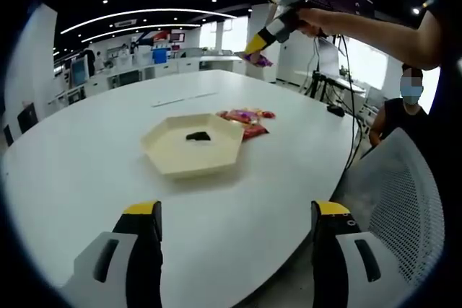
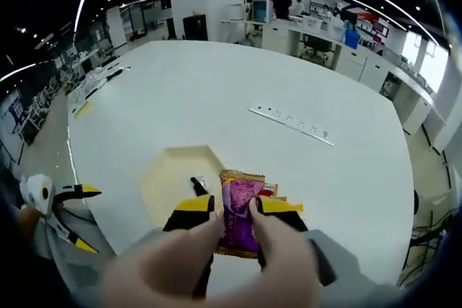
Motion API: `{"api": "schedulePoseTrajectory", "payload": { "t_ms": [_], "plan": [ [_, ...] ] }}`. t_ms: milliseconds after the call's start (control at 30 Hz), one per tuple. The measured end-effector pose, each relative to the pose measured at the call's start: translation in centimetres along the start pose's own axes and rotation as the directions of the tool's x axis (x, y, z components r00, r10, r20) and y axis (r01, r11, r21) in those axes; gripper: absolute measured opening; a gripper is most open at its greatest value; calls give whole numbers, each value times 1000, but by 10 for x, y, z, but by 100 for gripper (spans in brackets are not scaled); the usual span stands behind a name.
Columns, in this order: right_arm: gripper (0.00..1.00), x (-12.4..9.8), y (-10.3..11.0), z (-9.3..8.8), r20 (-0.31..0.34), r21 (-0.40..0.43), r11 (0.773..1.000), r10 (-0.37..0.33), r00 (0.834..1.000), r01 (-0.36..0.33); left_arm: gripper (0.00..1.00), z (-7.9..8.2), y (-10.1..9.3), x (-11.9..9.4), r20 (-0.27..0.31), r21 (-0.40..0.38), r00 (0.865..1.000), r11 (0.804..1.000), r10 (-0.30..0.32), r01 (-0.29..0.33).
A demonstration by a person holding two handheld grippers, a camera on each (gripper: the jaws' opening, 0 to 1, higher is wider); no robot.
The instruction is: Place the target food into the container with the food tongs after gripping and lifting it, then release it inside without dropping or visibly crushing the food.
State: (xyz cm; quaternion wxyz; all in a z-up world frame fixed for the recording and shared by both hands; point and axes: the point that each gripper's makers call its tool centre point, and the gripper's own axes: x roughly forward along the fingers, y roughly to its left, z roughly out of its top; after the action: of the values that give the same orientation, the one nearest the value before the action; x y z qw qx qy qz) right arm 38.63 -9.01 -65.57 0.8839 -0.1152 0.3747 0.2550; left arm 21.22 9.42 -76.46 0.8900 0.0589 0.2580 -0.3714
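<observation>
A: You stood in a big open-plan office with strip lights on a dark ceiling, desks and monitors far back, and a broad white table (image 1: 86,171) in front of you.

B: And what lay on it?

A: A cream hexagonal tray (image 1: 193,145) sat near the middle, with a small dark piece of food (image 1: 198,135) inside it. Just to its right lay a little heap of red snack packets (image 1: 247,119), touching the tray's far right edge. A long pale strip (image 2: 291,122) lay farther out on the tabletop.

B: Your left gripper?

A: The left gripper (image 1: 238,210) hung over the near edge of the table, its yellow-tipped jaws wide apart with nothing between them. A mesh chair back (image 1: 401,192) stood to the right, and a person in a mask waited beyond it.

B: And the right?

A: In the left gripper view your right gripper (image 1: 254,47) was raised high above the table's far side, a purple packet (image 2: 239,214) pinched in its tips. From its own view, the jaws were clamped on that packet, held upright above the tray and the red packets. Your left gripper showed at the lower left there, open.
</observation>
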Motion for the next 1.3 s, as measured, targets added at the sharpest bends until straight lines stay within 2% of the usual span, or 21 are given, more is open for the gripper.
{"api": "schedulePoseTrajectory", "payload": {
  "t_ms": [100,500,767,933,1300],
  "plan": [
    [22,5,9,3,0,-9,1000,12,1000,-12,85,-1,0,1,-2,-29,1000,1000,-8,8],
    [22,22,49,27,11,-54,995,85,996,-85,85,4,-2,-1,20,-19,1000,1000,-8,9],
    [22,32,78,46,20,-111,984,142,990,-139,85,4,0,-1,20,-16,1000,1000,2,-2],
    [23,39,93,51,7,-150,974,170,985,-168,85,3,0,-1,13,-10,1000,1000,2,-1],
    [23,39,97,65,31,-159,970,192,981,-184,84,3,0,-1,12,-5,1000,1000,5,-5]
  ]
}}
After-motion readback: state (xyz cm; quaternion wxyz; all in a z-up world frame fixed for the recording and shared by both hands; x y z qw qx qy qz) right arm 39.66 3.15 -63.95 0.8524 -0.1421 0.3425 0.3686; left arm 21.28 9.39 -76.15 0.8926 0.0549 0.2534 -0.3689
